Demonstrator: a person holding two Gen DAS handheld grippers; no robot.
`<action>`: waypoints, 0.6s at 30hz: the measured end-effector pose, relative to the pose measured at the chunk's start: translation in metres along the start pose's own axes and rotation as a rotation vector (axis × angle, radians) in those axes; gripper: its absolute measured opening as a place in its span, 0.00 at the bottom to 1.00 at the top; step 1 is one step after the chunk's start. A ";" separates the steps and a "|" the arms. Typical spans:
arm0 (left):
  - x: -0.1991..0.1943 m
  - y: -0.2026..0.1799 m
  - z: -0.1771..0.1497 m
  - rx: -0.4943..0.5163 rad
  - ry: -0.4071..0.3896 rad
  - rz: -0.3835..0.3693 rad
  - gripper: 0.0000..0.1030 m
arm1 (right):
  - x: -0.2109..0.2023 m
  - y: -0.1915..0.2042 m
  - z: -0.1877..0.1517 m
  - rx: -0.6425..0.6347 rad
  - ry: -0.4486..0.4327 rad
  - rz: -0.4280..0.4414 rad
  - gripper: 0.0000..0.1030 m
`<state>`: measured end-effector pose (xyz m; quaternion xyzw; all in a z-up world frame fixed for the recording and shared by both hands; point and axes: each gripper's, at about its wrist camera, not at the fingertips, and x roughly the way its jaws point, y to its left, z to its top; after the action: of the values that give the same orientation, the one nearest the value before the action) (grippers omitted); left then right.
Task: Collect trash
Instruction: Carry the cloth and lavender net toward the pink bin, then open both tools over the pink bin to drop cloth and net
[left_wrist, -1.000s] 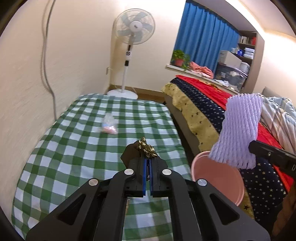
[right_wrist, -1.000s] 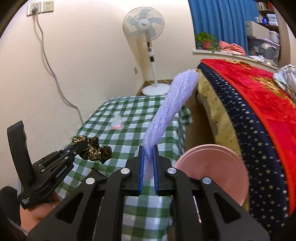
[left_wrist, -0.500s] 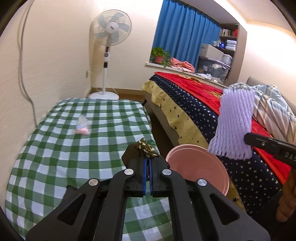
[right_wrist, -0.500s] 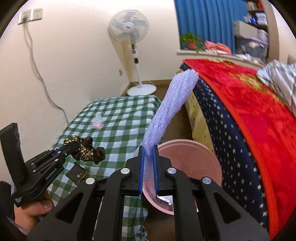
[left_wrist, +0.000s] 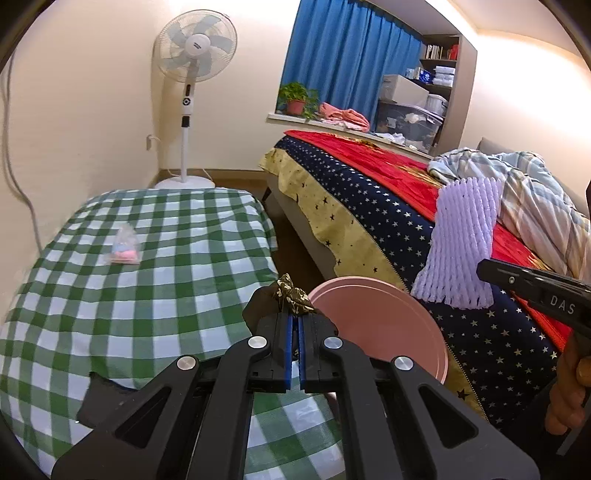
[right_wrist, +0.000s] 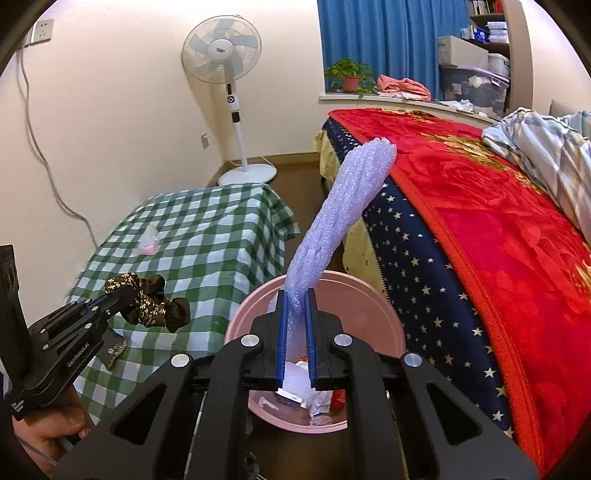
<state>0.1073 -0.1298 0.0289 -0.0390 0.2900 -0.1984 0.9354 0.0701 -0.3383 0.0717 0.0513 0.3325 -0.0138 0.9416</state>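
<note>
My left gripper (left_wrist: 294, 320) is shut on a crumpled dark, gold-speckled wrapper (left_wrist: 290, 295), also seen in the right wrist view (right_wrist: 147, 304), at the table's right edge beside the bin. My right gripper (right_wrist: 296, 295) is shut on a lilac foam net sleeve (right_wrist: 340, 218), which stands up above the pink bin (right_wrist: 384, 314); the sleeve also shows in the left wrist view (left_wrist: 461, 243). The bin (left_wrist: 373, 325) holds white and red scraps (right_wrist: 314, 395). A small clear bag with pink contents (left_wrist: 123, 247) lies on the green checked table (left_wrist: 147, 295).
A dark flat wrapper (left_wrist: 98, 400) lies at the table's near edge. A bed with a red and starred blue cover (right_wrist: 480, 229) runs along the right of the bin. A standing fan (left_wrist: 190, 96) and a wall cable (right_wrist: 44, 155) are behind the table.
Both grippers have moved right, toward the bin. The right gripper with the foam sleeve now hangs over the bin's opening, and its contents have come into view.
</note>
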 end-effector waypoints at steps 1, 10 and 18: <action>0.002 -0.002 0.000 0.002 0.001 -0.004 0.02 | 0.000 -0.002 0.000 0.003 0.001 -0.002 0.09; 0.020 -0.025 -0.002 0.032 0.013 -0.073 0.02 | 0.010 -0.010 0.000 0.006 0.022 -0.032 0.09; 0.036 -0.037 -0.006 0.025 0.033 -0.104 0.02 | 0.018 -0.013 -0.003 0.006 0.050 -0.060 0.09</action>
<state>0.1181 -0.1781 0.0120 -0.0389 0.3003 -0.2512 0.9194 0.0817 -0.3504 0.0565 0.0446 0.3575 -0.0420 0.9319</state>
